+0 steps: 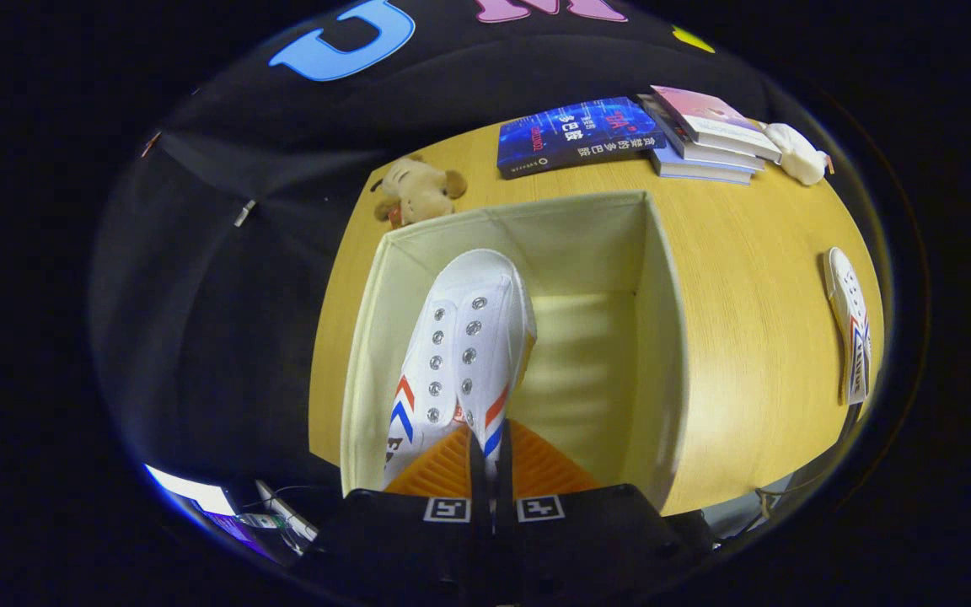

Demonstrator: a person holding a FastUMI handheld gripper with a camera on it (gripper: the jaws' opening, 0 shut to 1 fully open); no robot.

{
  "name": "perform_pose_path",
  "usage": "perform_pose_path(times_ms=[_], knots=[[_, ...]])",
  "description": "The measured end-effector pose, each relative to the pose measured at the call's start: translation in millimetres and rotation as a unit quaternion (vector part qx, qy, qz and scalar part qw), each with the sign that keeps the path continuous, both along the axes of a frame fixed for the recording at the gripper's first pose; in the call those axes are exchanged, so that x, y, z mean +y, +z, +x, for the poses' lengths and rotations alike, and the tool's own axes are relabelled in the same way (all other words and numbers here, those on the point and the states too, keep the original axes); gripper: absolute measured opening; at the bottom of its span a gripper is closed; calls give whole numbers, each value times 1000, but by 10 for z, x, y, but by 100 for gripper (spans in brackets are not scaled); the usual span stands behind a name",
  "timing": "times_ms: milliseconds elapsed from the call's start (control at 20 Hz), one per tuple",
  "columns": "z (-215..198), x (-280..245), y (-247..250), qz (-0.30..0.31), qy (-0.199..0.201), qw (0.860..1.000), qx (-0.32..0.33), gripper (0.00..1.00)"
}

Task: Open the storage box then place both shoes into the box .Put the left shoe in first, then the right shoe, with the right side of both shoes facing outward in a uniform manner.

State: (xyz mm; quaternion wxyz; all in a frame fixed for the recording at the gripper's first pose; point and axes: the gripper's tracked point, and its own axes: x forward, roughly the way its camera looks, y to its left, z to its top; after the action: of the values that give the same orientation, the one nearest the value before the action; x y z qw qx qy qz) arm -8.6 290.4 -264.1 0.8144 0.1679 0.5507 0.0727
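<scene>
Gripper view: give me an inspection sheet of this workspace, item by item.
Surface: wooden table, bare around the box.
Job's things: open fabric storage box stands on the table; one white shoe hangs over its inside, toe pointing away; the second white shoe lies on the table beyond the box's side.
Clutter: blue book and a stack of books at the far edge, a plush dog, a white plush toy.
Grippers: gripper, jaws closed on the white shoe's collar.
Cables: thin cables below the table by a lit screen.
Surroundings: black cloth wall.
</scene>
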Motion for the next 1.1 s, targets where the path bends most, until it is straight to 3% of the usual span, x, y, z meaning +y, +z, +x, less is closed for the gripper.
perform_pose_path(times_ms=[250, 350, 500, 700, 1100], knots=[[-6, 159, -296, -31, 25, 999, 11, 9], [33, 282, -211, -12, 37, 999, -1, 26], [94, 207, 51, -26, 54, 996, -59, 86], [-12, -133, 501, -47, 57, 990, -123, 99], [-219, -1458, 1174, -90, 28, 974, -206, 99]])
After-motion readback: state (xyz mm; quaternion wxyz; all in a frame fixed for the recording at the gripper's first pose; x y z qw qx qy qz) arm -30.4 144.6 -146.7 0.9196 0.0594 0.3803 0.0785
